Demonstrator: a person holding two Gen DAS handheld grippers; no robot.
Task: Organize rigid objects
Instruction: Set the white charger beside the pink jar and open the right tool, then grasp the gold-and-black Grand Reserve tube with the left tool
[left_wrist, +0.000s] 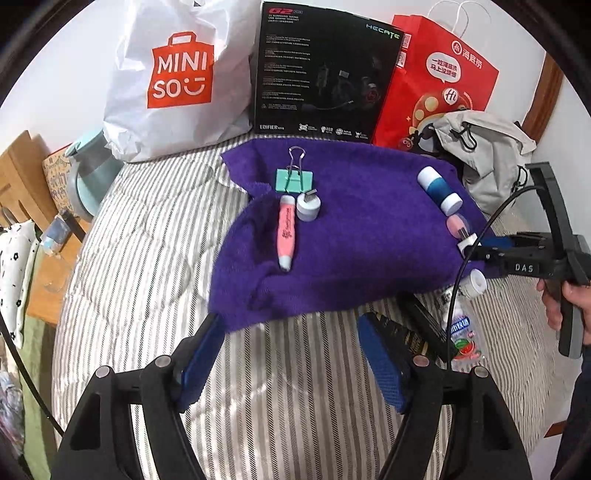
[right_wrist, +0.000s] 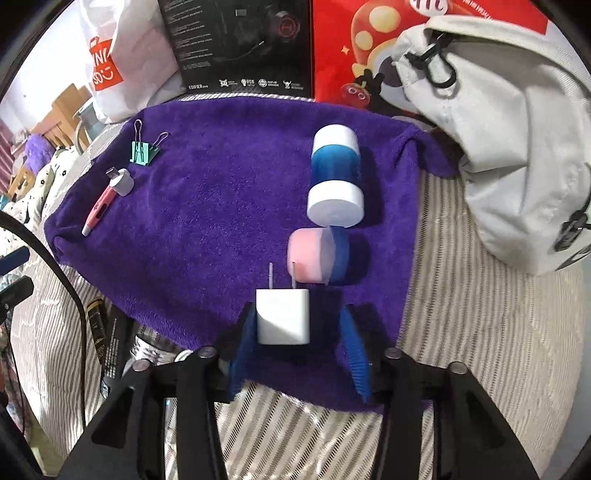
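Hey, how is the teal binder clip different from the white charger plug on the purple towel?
The binder clip is teal with thin wire handles; the charger plug is a plain white block with two metal prongs. The binder clip lies free at the towel's far left corner, well away from both grippers; the charger plug sits at the near edge between the right gripper's blue fingers. Both rest on the towel.

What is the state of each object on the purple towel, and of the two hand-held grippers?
White plastic wall charger: between the right hand-held gripper's fingers, prongs pointing away.
Blue cylinder with white ends: lying on its side.
Pink and blue round container: on its side.
Teal metal binder clip: lying, handles splayed.
Pink plastic pen: lying flat.
Small grey USB adapter: resting beside the pen.
Left hand-held gripper: open, empty.
Right hand-held gripper: open around the charger.
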